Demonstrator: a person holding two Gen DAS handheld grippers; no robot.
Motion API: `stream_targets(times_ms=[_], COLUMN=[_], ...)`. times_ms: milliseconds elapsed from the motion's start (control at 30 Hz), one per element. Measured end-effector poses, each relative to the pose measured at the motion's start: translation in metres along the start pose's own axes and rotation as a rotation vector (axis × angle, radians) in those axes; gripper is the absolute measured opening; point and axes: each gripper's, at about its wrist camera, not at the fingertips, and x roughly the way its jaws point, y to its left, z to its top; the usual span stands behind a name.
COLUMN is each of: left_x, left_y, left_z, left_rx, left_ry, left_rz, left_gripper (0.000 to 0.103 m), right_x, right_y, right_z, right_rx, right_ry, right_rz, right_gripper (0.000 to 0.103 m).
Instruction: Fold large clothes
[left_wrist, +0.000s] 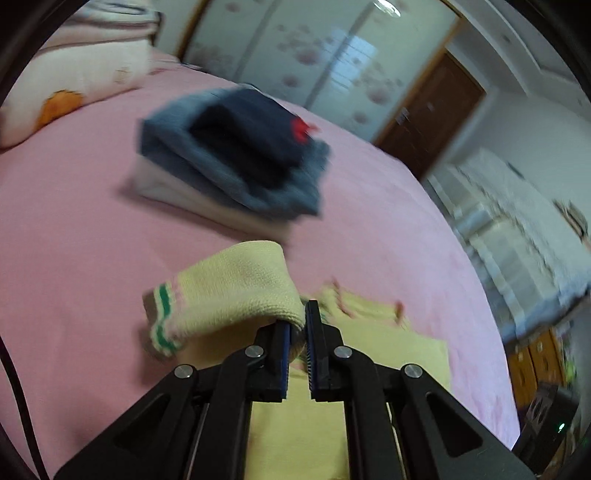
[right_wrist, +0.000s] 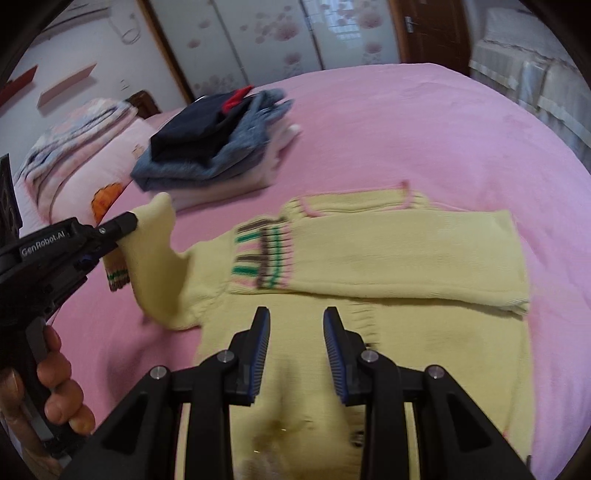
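The left gripper (left_wrist: 302, 325) is clamped on the sleeve (left_wrist: 236, 291) of a pale yellow knit sweater (right_wrist: 369, 258), the striped cuff (left_wrist: 162, 321) hanging free to its left, lifted off the pink bedspread (left_wrist: 74, 221). In the right wrist view that gripper (right_wrist: 125, 225) sits far to the left, a hand (right_wrist: 55, 387) wrapped round its handle, the sleeve (right_wrist: 159, 258) rising from the sweater's shoulder to its tips.

The right gripper (right_wrist: 295, 350) hovers over the sweater's body with its jaws apart and nothing between them. The other sleeve (right_wrist: 388, 254) lies folded across the chest just ahead of it, its long lower edge running crosswise; the collar (right_wrist: 351, 201) lies beyond.

Ahead and to the left of both grippers stands a stack of folded clothes (right_wrist: 214, 144), apart from the sweater, with pillows (right_wrist: 74, 155) further left. Bare bedspread stretches ahead and to the right of the right gripper up to the bed's curved far edge.
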Motion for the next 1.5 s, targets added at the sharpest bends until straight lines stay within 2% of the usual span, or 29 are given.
stream_targets(times_ms=[67,100,133,167,233,300,367,533,633,733,967,1100,1233,1400,1500], left_x=[0.024,0.037,0.052,0.063,0.076,0.08,0.068,0.039,0.018,0.007,-0.03,-0.039,-0.044,-0.045,-0.044], left_y=[-0.022,-0.031,-0.037,-0.04,-0.04,-0.037,-0.032,-0.02,-0.005,0.0,0.032,0.055,0.077,0.096,0.105], left_z=[-0.013,-0.022,-0.029,-0.038,-0.054,-0.058,-0.06,-0.054,-0.054,-0.051,-0.052,-0.052,-0.055,-0.063,-0.068], left_rx=[0.044,0.061,0.074,0.079,0.072,0.045,0.001,-0.07,-0.107,-0.132,-0.117,-0.134,-0.172,-0.217,-0.243], left_ry=[0.075,0.123,0.172,0.218,0.28,0.307,0.318,0.307,0.31,0.295,0.217,0.199,0.201,0.208,0.218], left_rz=[-0.006,-0.01,-0.012,-0.008,-0.004,-0.03,-0.085,-0.17,-0.199,-0.195,-0.022,0.04,0.053,0.058,0.056], left_gripper=[0.006,0.012,0.025,0.031,0.051,0.057,0.063,0.076,0.077,0.077,0.077,0.077,0.077,0.077,0.077], right_x=[-0.003,-0.004,-0.004,-0.005,-0.007,-0.007,-0.008,-0.011,-0.01,-0.008,0.009,0.022,0.038,0.06,0.073], right_y=[-0.02,-0.027,-0.037,-0.044,-0.054,-0.058,-0.059,-0.048,-0.029,-0.008,0.055,0.082,0.105,0.125,0.134], right_z=[-0.003,-0.005,-0.007,-0.01,-0.013,-0.017,-0.018,-0.016,-0.014,-0.011,-0.012,-0.014,-0.016,-0.024,-0.027], right_rx=[0.031,0.044,0.06,0.073,0.083,0.085,0.078,0.044,-0.005,-0.075,-0.301,-0.413,-0.567,-0.761,-0.833], right_ry=[0.004,0.007,0.014,0.021,0.03,0.032,0.028,0.004,-0.005,-0.011,-0.014,-0.018,-0.034,-0.05,-0.049], right_rz=[-0.023,-0.029,-0.035,-0.043,-0.049,-0.05,-0.042,0.002,0.034,0.074,0.114,0.12,0.068,-0.043,-0.096], right_gripper=[0.03,0.03,0.03,0.03,0.03,0.03,0.03,0.03,0.03,0.03,0.03,0.03,0.035,0.035,0.035])
